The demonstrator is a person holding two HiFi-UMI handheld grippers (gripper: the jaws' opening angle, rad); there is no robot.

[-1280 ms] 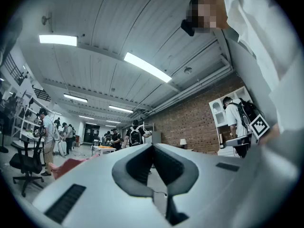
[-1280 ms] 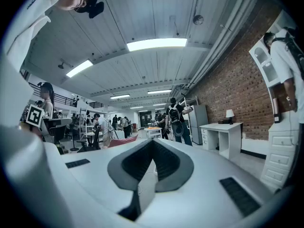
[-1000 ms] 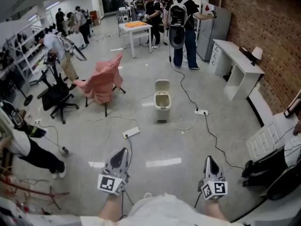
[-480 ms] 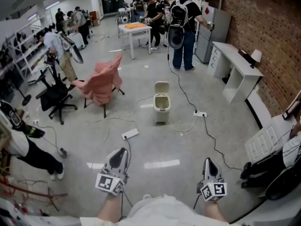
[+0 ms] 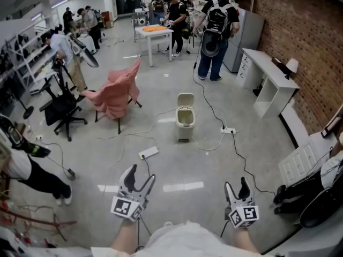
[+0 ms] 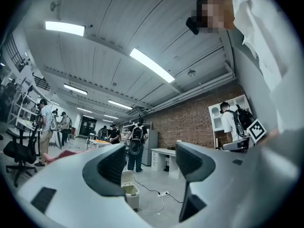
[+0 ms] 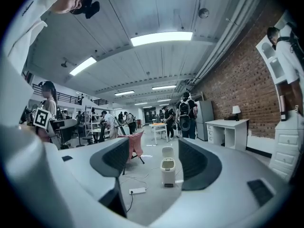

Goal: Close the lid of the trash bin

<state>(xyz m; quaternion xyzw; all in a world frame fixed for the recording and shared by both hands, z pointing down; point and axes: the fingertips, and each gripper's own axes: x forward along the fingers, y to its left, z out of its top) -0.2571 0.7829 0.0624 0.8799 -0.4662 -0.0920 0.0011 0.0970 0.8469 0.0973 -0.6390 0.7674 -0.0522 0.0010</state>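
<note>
One small white trash bin (image 5: 185,116) stands with lid (image 5: 185,98) raised upright.

A pink cloth (image 5: 115,92) is hanging over a chair on the grey floor (image 5: 182,170), with a black office chair (image 5: 63,110) standing just to its left. A white power strip (image 5: 149,152) is lying on the floor with cables trailing from it. A person with a black backpack (image 5: 217,25) is standing near a tall grey cabinet (image 5: 245,32). A long white desk (image 5: 270,75) is sitting against the brick wall (image 5: 305,31) and carrying a small lamp (image 5: 292,62).
</note>
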